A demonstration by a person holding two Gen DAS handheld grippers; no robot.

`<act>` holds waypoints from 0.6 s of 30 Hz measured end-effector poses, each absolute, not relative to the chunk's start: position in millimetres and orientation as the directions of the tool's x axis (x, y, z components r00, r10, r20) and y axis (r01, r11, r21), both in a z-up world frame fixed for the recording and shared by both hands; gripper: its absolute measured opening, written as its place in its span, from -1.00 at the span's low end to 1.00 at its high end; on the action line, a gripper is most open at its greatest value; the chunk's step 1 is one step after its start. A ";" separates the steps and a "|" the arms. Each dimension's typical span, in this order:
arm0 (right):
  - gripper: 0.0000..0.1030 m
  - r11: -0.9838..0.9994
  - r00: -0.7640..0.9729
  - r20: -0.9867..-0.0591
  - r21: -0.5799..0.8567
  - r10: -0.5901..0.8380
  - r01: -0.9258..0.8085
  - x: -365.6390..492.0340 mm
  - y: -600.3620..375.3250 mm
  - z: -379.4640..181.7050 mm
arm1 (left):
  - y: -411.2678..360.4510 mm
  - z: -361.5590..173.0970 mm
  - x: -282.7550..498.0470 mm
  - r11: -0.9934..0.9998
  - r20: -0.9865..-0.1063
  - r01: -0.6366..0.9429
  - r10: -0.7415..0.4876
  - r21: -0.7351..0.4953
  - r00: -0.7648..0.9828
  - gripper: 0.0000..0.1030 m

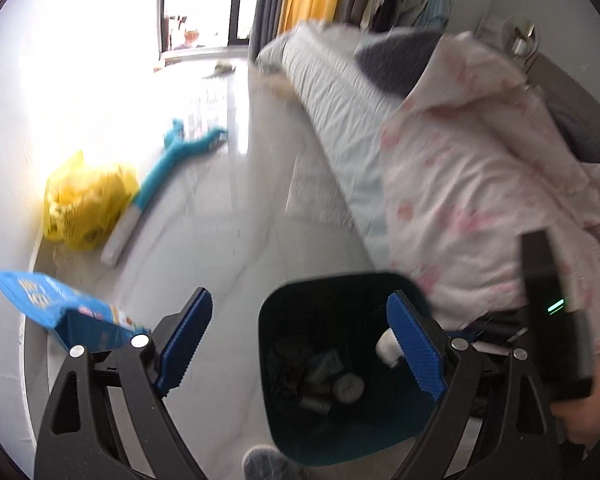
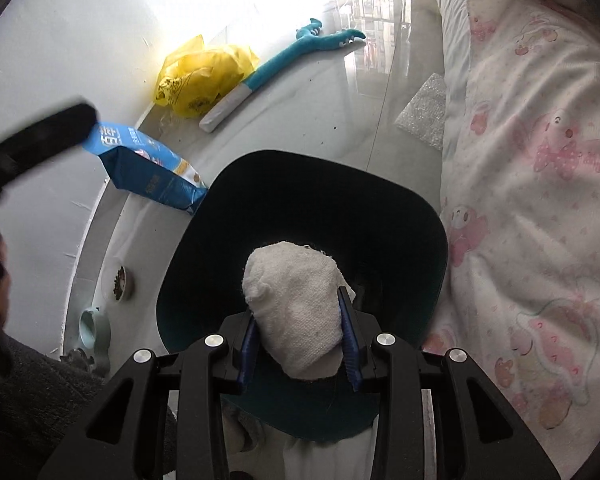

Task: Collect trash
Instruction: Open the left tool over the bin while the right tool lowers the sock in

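A dark teal trash bin stands on the pale floor beside the bed, with several dark items inside. My right gripper is shut on a crumpled white tissue wad and holds it over the bin's opening. The wad also shows in the left wrist view by the right finger. My left gripper is open and empty, hovering over the bin's left rim. A blue snack bag lies on the floor left of the bin.
A yellow plastic bag and a teal plush toy lie by the white wall. The bed with a pink patterned quilt fills the right. Bubble wrap and pet bowls are on the floor.
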State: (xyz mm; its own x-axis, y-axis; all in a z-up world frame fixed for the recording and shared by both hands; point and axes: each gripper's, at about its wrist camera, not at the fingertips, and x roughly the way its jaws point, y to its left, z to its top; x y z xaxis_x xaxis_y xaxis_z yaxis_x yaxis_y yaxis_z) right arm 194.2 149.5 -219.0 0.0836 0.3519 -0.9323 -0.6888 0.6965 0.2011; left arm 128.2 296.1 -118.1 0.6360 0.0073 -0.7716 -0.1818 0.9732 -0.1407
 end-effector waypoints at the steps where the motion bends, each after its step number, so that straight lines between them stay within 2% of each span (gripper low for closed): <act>1: -0.28 0.697 0.083 -0.936 0.193 0.342 -0.691 192.5 150.2 -221.6 | 292.5 -109.2 126.5 0.976 -0.755 -0.173 0.013 -0.134 0.656 0.76; 6: -0.20 0.688 0.057 -0.955 0.168 0.293 -0.706 182.1 151.9 -234.4 | 273.8 -73.3 114.0 0.985 -0.674 -0.145 0.047 -0.090 0.738 0.76; 11: 0.30 0.687 0.049 -0.959 0.165 0.281 -0.708 178.6 153.0 -241.2 | 251.8 -49.0 101.8 0.993 -0.617 -0.105 0.055 -0.045 0.785 0.76; 18: 0.47 0.688 0.076 -0.946 0.173 0.316 -0.704 170.9 146.7 -227.0 | 223.2 -19.9 85.4 0.996 -0.559 -0.092 0.068 -0.014 0.826 0.84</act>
State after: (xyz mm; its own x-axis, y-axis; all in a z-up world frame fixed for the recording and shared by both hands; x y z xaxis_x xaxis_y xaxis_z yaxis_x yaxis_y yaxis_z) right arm 170.9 146.7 -227.0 0.0762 0.3157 -0.9458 -0.7044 0.6884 0.1731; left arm 85.4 223.2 -19.9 0.8265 0.0681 -0.5589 -0.0918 0.9957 -0.0143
